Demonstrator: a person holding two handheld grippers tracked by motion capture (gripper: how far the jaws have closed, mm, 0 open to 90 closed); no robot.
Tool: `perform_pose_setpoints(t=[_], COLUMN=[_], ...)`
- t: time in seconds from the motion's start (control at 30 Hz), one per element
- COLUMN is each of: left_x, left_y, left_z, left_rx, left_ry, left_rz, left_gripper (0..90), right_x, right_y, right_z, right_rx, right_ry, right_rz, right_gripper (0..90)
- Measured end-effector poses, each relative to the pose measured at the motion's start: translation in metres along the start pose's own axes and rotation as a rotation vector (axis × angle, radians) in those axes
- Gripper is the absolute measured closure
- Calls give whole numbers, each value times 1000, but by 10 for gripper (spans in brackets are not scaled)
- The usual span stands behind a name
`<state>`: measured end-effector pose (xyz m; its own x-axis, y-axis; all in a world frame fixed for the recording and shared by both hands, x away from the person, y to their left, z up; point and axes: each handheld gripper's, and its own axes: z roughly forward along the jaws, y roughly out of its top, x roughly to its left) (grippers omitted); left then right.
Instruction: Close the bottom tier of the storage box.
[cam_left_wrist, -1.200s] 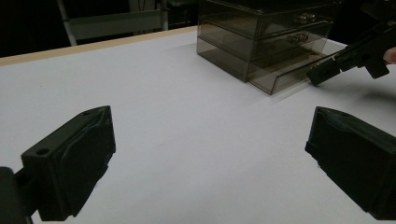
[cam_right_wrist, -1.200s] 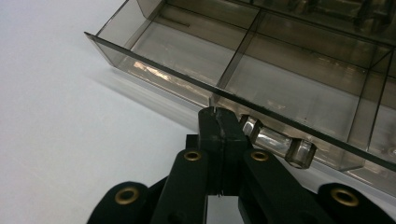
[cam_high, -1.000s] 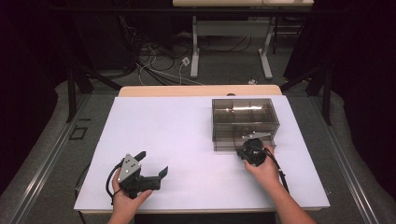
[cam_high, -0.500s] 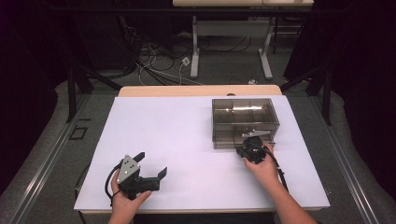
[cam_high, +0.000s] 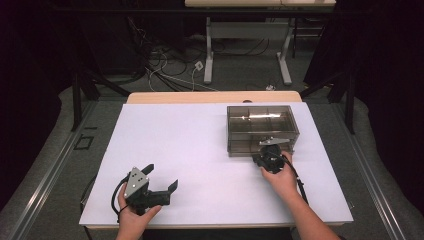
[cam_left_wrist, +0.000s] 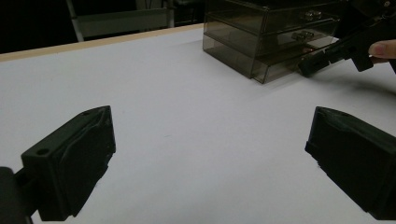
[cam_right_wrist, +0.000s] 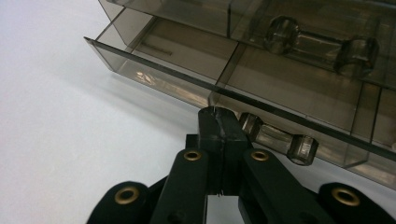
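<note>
A smoky clear drawer unit (cam_high: 262, 127) stands on the white table (cam_high: 200, 145) at the right. Its bottom drawer (cam_right_wrist: 154, 79) is slid out a little toward me. My right gripper (cam_high: 267, 152) is at that drawer's front, jaws shut flat against each other with nothing between them. In the right gripper view its tips (cam_right_wrist: 218, 121) sit beside the left end of the drawer's clear bar handle (cam_right_wrist: 275, 137), touching or nearly so. My left gripper (cam_high: 161, 176) rests near the table's front left, open and empty, and looks toward the drawer unit (cam_left_wrist: 261, 37) and the right gripper (cam_left_wrist: 327, 56).
A second clear handle (cam_right_wrist: 317, 46) sits on the drawer above. A wooden strip (cam_high: 215, 97) runs along the table's far edge. Beyond it lie floor cables (cam_high: 170, 75) and the legs of another desk (cam_high: 210, 60). White tabletop stretches between the two grippers.
</note>
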<state>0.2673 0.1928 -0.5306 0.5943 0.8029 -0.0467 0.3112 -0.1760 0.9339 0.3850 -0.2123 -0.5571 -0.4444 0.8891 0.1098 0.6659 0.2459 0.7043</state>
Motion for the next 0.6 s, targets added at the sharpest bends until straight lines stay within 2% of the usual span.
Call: perform_pose_setpoints(t=[0.13, 0.43, 0.6], left_x=[0, 0, 0], left_y=[0, -1, -2], left_z=[0, -3, -4], left_rx=[-3, -2, -4], left_ry=[2, 9, 14], left_rz=[-5, -5, -8], left_gripper=[14, 14, 14], right_x=[-1, -3, -5], right_y=[0, 1, 2], right_z=[2, 5, 7], right_rx=[-14, -35, -51], right_ry=[-5, -4, -13], right_rz=[-6, 17, 6], right_gripper=[900, 900, 900])
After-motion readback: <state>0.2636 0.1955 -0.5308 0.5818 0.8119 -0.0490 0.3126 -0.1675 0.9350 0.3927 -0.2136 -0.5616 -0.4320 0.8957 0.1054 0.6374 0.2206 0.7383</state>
